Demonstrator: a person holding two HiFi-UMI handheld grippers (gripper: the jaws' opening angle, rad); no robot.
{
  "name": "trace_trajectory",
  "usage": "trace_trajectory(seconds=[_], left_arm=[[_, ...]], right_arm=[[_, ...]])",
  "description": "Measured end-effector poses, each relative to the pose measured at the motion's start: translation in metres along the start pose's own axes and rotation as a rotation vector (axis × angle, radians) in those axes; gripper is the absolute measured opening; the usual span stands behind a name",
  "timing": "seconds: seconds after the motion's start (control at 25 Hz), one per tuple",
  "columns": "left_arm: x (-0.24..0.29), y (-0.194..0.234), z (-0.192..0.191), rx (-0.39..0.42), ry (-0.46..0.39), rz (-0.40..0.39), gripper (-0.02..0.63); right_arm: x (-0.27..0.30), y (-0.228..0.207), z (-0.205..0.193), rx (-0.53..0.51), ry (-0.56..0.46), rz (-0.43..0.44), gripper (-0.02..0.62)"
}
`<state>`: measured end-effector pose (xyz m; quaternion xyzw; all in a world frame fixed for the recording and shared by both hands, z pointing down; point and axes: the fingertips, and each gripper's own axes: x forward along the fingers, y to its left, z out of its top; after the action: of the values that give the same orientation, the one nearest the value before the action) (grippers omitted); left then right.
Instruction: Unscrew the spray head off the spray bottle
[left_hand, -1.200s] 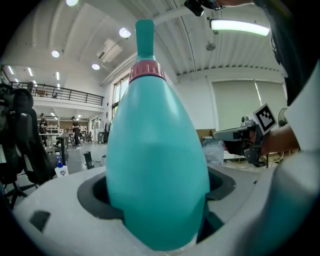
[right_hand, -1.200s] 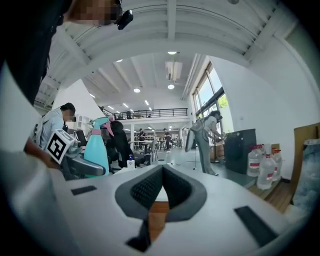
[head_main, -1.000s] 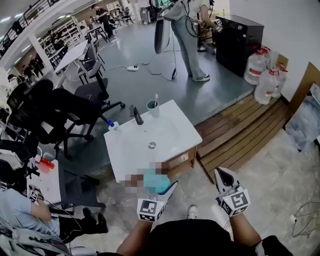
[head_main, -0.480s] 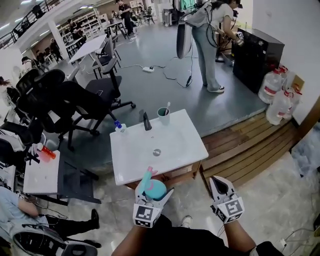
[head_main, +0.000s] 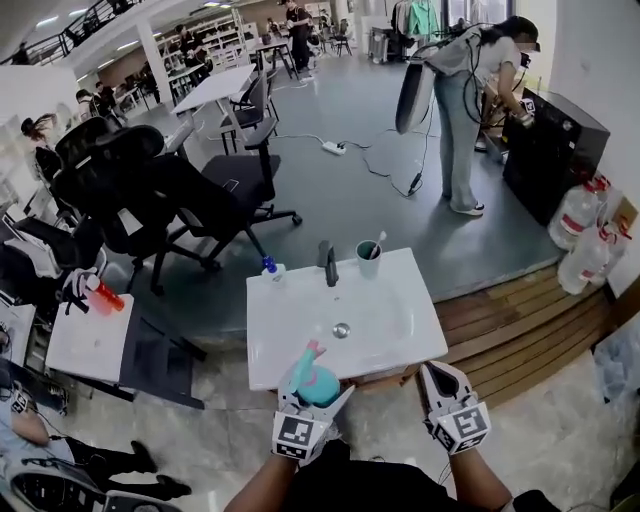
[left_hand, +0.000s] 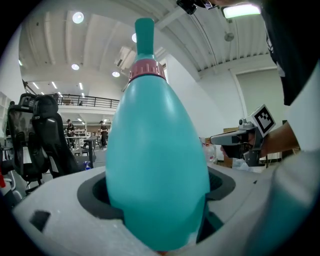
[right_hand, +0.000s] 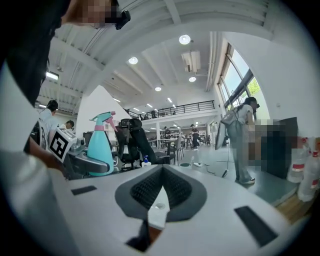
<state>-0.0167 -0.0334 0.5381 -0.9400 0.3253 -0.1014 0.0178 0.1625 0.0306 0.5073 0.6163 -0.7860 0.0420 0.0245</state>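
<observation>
Room: office, white sink (head_main: 385, 310) central.
Cup (head_main: 368, 254): sink's back edge, toothbrush (head_main: 377, 240) inside.
Spray bottle (left_hand: 156, 165): teal, clamped in left gripper (head_main: 318, 392), sink's front.
Right gripper (right_hand: 160, 197): clenched, empty.

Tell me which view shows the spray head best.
The right gripper view: the spray head appears side-on, with nozzle, trigger and pink collar clear, though small. The left gripper view shows the bottle up close, its head only a narrow stem. The head view shows it tiny.
</observation>
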Motion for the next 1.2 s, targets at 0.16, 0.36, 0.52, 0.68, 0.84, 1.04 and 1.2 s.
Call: trace_trajectory(seconds=[0.16,0.36,0.52,0.68,0.84,1.04,1.2], left_arm=[[0.009,0.041,0.001,0.003,-0.006,0.015,0.465],[0.020,0.086,0.000,0.000,-0.007,0.023,0.465],[0.025,0.115,-0.005,-0.004,-0.008,0.019,0.465],[0.027,0.140,-0.006,-0.003,-0.020,0.025,0.465],[0.024,0.163,-0.009,0.000,-0.026,0.041,0.464],[0.029,0.181,-0.010,-0.012,-0.017,0.070,0.465],[0.038,0.189,-0.010,-0.007,-0.001,0.096,0.465]], right_arm=[[0.047,0.014,0.014,-0.009,-0.015,0.037,0.005],[0.098,0.030,0.025,-0.017,-0.023,0.067,0.005],[0.132,0.041,0.025,-0.013,-0.020,0.080,0.005],[0.164,0.055,0.028,-0.017,-0.016,0.105,0.005],[0.190,0.075,0.031,-0.041,-0.012,0.144,0.005],[0.216,0.079,0.032,-0.072,0.003,0.203,0.005],[0.231,0.074,0.038,-0.061,0.001,0.255,0.005]])
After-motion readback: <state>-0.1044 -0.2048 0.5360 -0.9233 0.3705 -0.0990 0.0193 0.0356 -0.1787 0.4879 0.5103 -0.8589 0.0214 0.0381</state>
